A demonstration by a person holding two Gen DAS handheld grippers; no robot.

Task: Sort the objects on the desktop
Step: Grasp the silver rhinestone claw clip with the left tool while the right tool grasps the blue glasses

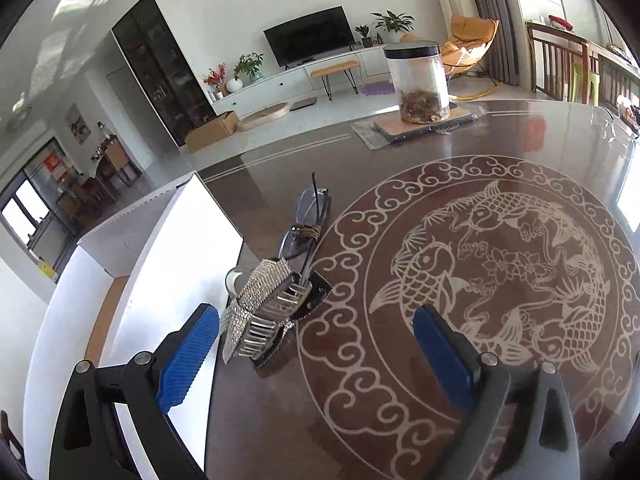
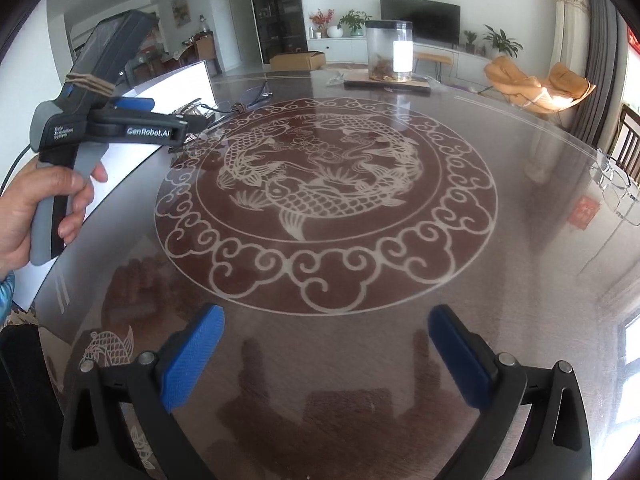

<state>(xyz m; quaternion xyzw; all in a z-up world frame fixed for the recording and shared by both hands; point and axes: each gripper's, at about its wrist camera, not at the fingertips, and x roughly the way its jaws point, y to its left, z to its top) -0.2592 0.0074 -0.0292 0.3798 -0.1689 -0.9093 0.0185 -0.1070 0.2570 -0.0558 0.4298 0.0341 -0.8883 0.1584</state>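
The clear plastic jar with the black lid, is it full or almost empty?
Almost empty. The clear plastic jar with the black lid holds only a shallow brown layer at its bottom; above that you see through it.

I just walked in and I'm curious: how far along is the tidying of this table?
Barely begun, by the look of it. The white box shows nothing inside from here. Both grippers, left and right, are open and hold nothing. The left one points at the sparkly hair clip; the eyeglasses beyond also lie on the table.

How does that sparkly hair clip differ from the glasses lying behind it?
The hair clip is silvery, studded and opaque; the glasses are clear lenses on thin dark arms. The clip sits nearest the open left hand-held gripper; the glasses lie farther back. Both rest on the table beside the white box.
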